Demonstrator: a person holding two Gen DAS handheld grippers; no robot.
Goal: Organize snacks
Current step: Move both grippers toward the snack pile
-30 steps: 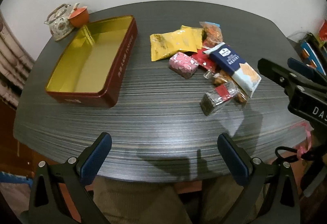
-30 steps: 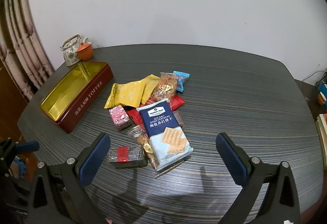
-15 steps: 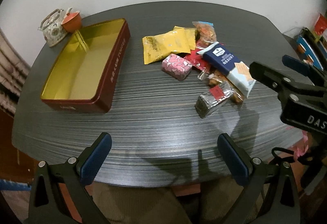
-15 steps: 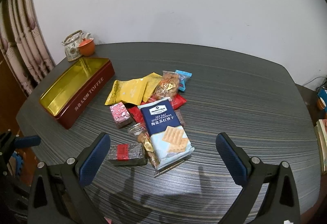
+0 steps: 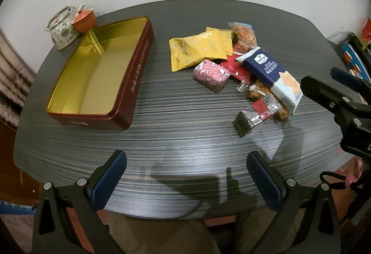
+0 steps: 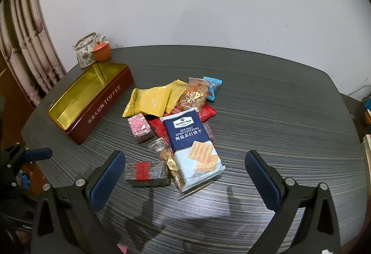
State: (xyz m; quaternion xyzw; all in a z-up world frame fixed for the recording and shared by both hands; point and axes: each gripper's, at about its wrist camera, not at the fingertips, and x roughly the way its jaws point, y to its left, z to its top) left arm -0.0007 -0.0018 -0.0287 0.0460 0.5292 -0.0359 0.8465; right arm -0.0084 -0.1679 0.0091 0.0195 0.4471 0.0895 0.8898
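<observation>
1. Toffee tin (image 5: 97,73), far left on table (image 5: 185,138): nothing inside.
2. Snacks pile (image 6: 183,128), right of tin, all unsorted.
3. Left gripper (image 5: 185,178) & right gripper (image 6: 183,176): jaws apart, holding nothing.
4. Judged: task at start.

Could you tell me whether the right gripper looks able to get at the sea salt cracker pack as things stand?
Probably yes: the right gripper is open and empty, and the cracker pack lies on top of the pile with nothing over it.

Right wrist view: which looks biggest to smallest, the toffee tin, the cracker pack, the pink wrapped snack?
1. toffee tin
2. cracker pack, though nearness to the camera enlarges it
3. pink wrapped snack
</observation>
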